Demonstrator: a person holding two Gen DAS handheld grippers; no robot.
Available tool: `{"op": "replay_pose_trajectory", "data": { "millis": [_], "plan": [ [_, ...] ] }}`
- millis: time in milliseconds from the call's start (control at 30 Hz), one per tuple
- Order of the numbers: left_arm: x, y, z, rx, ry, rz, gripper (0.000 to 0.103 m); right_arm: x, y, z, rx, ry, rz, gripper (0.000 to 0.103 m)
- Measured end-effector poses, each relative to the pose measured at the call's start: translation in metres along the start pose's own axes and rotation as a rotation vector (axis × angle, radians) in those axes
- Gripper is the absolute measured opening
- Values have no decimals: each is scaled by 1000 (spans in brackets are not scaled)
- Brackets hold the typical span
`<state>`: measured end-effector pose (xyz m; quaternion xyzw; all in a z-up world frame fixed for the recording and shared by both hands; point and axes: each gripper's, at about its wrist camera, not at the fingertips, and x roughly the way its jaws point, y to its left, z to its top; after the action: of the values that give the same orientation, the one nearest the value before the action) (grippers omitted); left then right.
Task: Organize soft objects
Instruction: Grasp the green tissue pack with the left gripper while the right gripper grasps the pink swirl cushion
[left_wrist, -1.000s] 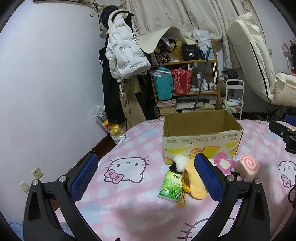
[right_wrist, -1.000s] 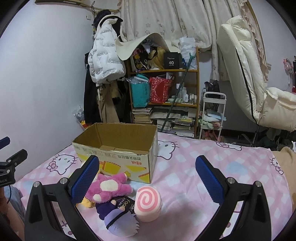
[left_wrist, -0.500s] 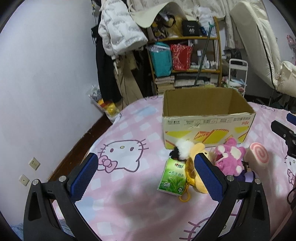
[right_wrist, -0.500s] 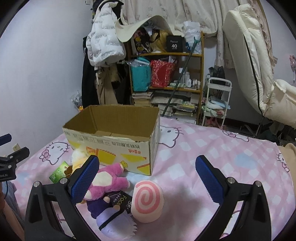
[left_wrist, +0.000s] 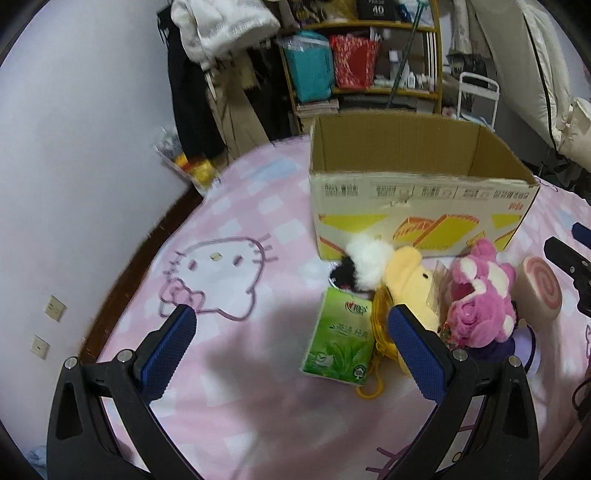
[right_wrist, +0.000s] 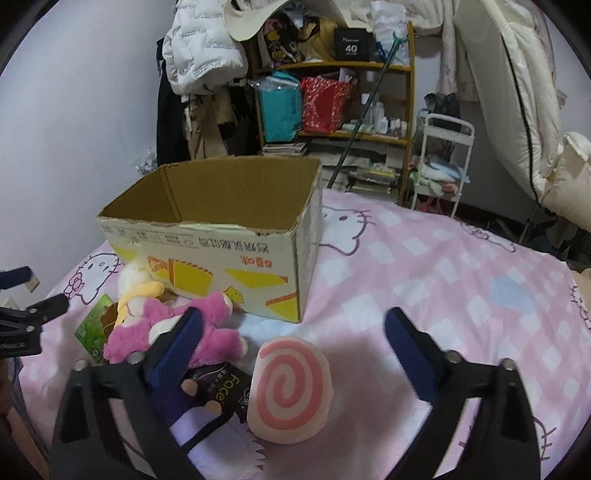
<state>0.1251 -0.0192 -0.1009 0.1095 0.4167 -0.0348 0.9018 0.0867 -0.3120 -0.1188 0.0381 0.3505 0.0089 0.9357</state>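
Note:
An open cardboard box (left_wrist: 421, 206) (right_wrist: 207, 251) stands on the pink Hello Kitty bedspread (left_wrist: 229, 258). In front of it lie a yellow plush (left_wrist: 406, 280), a black-and-white pompom (left_wrist: 360, 266), a pink plush (left_wrist: 480, 299) (right_wrist: 155, 332), a pink swirl roll cushion (right_wrist: 291, 387) (left_wrist: 539, 291), a purple plush (right_wrist: 195, 417) and a green tissue pack (left_wrist: 341, 339). My left gripper (left_wrist: 291, 350) is open, low over the bed, just left of the tissue pack. My right gripper (right_wrist: 291, 343) is open above the swirl cushion.
A cluttered wooden shelf (right_wrist: 332, 110) and hanging coats (right_wrist: 199, 62) stand behind the bed. A white cart (right_wrist: 443, 158) and cream mattress (right_wrist: 517, 92) are at the back right. A black packet marked "face" (right_wrist: 221, 387) lies by the cushion.
Both grippers have tilted down and moved closer to the toys. The box and toys look larger and lie where they were. Both stay open.

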Motion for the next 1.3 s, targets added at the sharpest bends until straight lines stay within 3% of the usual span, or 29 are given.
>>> {"op": "replay_pose_trajectory", "data": {
  "millis": [267, 567, 1133, 1300],
  "plan": [
    [31, 7, -3, -50, 118, -42, 102, 24, -1, -7, -15, 99, 4, 81],
    [55, -6, -11, 14, 231, -61, 102, 39, -13, -15, 40, 200, 35, 57],
    [63, -21, -19, 105, 264, -23, 102, 40, -13, -17, 58, 233, 72, 56],
    [69, -26, -24, 144, 299, 23, 102, 40, -13, -18, 51, 232, 65, 56]
  ]
}}
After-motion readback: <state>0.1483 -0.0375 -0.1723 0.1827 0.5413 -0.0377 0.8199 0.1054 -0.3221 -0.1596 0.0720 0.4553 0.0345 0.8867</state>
